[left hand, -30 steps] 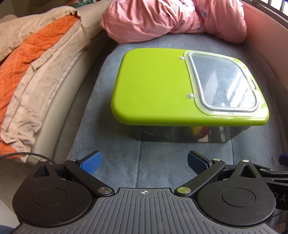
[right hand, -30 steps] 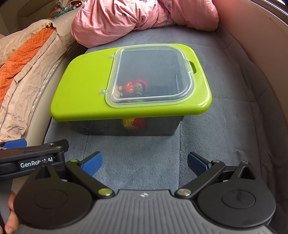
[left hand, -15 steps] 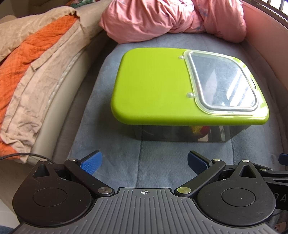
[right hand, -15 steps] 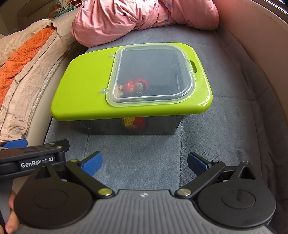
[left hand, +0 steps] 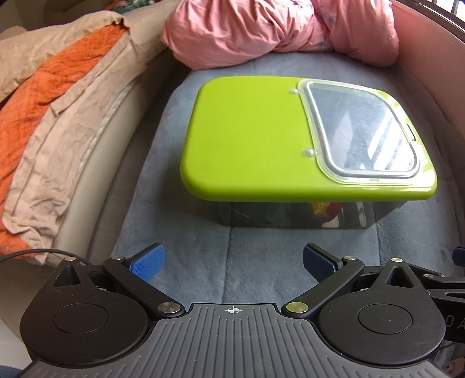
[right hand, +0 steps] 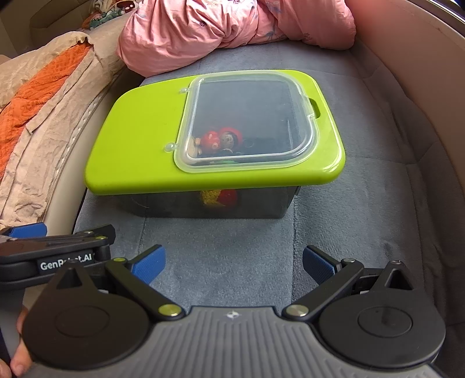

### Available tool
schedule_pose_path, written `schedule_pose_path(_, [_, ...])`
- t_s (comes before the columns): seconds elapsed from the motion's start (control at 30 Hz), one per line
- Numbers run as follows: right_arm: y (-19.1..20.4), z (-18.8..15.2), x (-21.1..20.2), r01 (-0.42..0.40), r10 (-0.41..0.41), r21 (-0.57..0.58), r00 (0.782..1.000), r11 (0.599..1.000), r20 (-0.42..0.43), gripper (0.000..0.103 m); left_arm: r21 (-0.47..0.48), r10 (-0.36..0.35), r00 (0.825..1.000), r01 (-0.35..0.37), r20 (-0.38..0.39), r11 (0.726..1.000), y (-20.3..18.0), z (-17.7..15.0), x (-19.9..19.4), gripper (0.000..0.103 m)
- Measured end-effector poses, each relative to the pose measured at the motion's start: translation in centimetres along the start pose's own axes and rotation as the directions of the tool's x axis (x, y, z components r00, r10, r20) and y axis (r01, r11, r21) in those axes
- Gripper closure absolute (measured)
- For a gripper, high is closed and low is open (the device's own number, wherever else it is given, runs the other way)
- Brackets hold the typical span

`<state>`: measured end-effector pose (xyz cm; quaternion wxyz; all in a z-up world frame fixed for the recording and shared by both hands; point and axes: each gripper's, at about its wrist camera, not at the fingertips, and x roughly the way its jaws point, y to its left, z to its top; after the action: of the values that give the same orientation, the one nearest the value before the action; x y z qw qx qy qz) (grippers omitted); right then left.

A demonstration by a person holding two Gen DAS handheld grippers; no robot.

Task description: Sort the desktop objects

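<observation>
A dark storage box with a lime-green lid (left hand: 250,145) (right hand: 139,139) stands on a grey-blue cushion. A clear hatch (left hand: 360,130) (right hand: 247,122) in the lid lies flat and closed. Through it the right wrist view shows red and brown wooden toys (right hand: 221,139) inside. My left gripper (left hand: 232,263) hangs open in front of the box, nothing between its blue pads. My right gripper (right hand: 234,261) is open too, just short of the box's front wall. The left gripper's body (right hand: 55,250) shows at the left edge of the right wrist view.
A pink quilt (left hand: 276,29) (right hand: 232,26) is bunched behind the box. Orange and beige cloths (left hand: 58,101) (right hand: 43,96) drape over the padded rim on the left. A curved padded wall (right hand: 421,72) closes the right side. Bare cushion (right hand: 363,189) lies right of the box.
</observation>
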<state>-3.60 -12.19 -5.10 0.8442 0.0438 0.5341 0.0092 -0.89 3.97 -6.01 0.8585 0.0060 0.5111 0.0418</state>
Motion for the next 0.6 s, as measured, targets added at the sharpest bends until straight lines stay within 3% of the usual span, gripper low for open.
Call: schedule_pose_path(0.6, [0.62,-0.34,-0.26,0.000,0.000,0.007,1.000,1.000,-0.004,0.002,0.028,0.015,0.999,-0.016,0.038,0.999,-0.35,0.04,-0.51,0.000])
